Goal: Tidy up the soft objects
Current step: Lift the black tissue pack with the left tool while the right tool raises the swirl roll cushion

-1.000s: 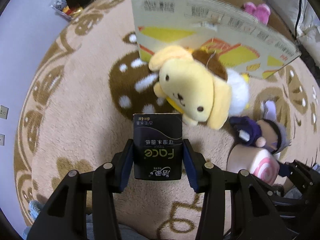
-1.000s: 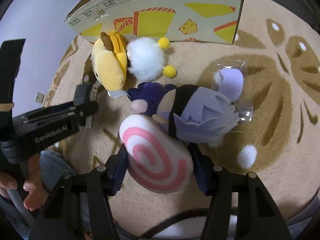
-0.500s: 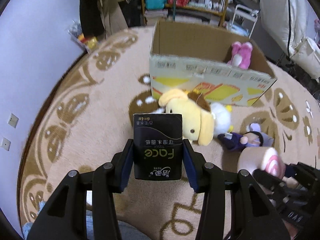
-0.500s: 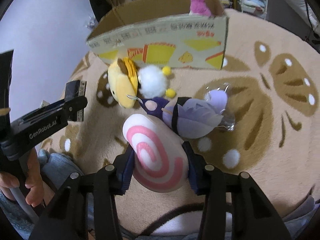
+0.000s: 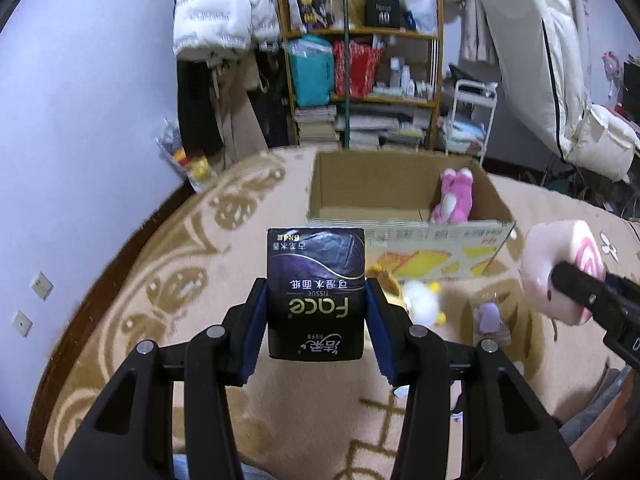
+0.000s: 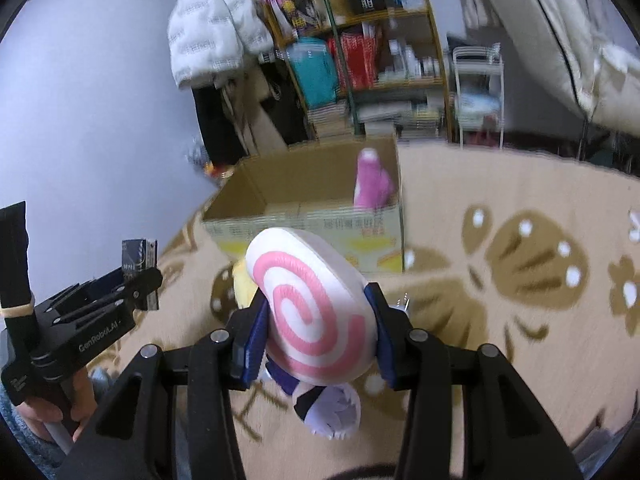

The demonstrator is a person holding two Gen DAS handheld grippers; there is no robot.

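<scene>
Both grippers hold a soft thing in the air, on the near side of the cardboard box (image 5: 408, 204).

The left gripper (image 5: 316, 324) is clamped on a dark tissue pack (image 5: 316, 292). The right gripper (image 6: 316, 328) squeezes a pink spiral roll plush (image 6: 312, 312). A pink plush toy (image 5: 454, 196) stands inside the box, in its right corner. A yellow plush (image 5: 386, 280) lies on the carpet (image 5: 160, 280) just in front of the box.
</scene>
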